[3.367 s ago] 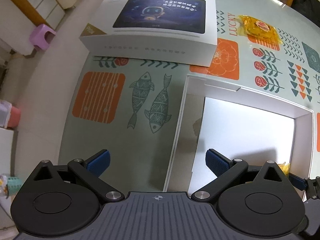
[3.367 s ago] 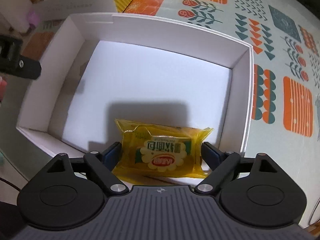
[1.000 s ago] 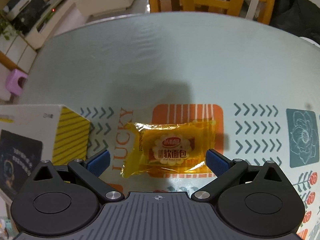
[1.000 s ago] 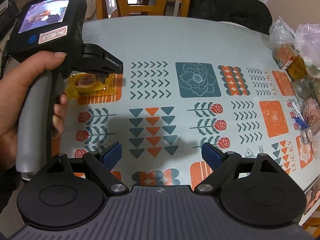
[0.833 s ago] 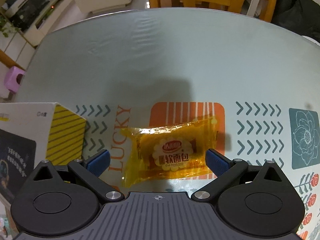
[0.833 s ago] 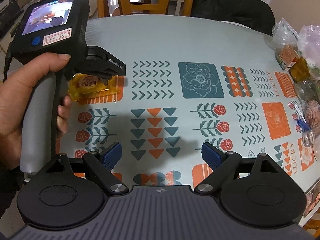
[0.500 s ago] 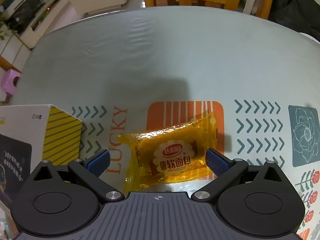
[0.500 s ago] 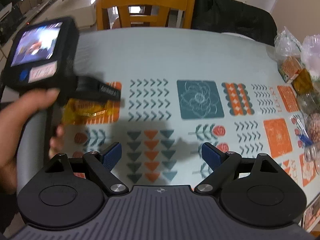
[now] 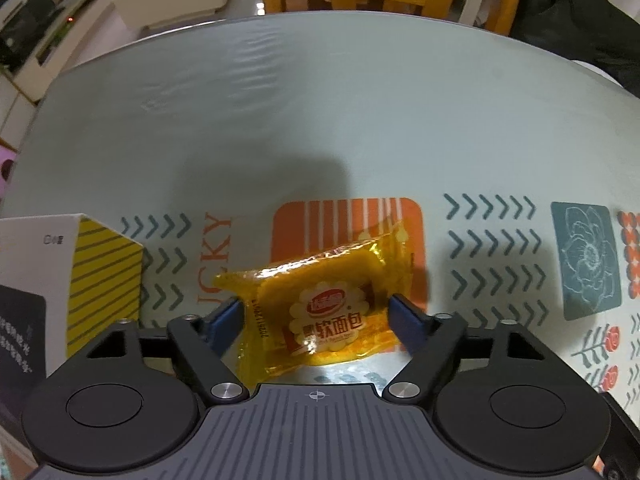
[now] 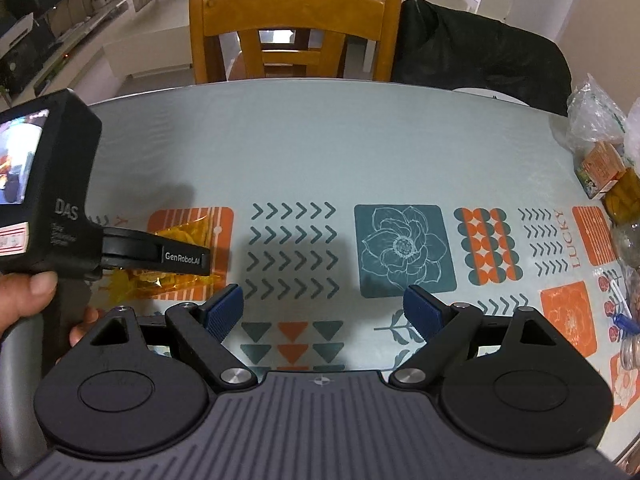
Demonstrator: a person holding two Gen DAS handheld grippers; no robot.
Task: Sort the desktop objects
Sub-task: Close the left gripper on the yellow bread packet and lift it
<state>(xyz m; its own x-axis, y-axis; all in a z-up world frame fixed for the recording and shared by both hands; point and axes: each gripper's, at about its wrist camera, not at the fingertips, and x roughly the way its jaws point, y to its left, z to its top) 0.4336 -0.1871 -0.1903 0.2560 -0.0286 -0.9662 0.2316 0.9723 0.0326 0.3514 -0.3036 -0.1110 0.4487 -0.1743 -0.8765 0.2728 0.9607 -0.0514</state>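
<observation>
- Bread packet point(image 9: 326, 314), a yellow crinkly wrapper with a bun inside, lies on the bench point(image 9: 320, 120) over an orange striped square, right between the fingers of the left claw point(image 9: 316, 320).
- Its long axis runs across the wrist view from left to right, tilted a little so the right end sits farther away; the fingers meet it at its two short ends.
- The left claw has just been closing: both blue pads point(image 9: 226, 318) now touch the wrapper's ends and pinch it lengthwise, so I judge the packet gripped and ready to lift.
- The right claw point(image 10: 324, 314) is spread wide with nothing between its fingers, hovering over the patterned cloth well to the right of the packet.
- A white and yellow box point(image 9: 72, 280) stands just left of the packet.
</observation>
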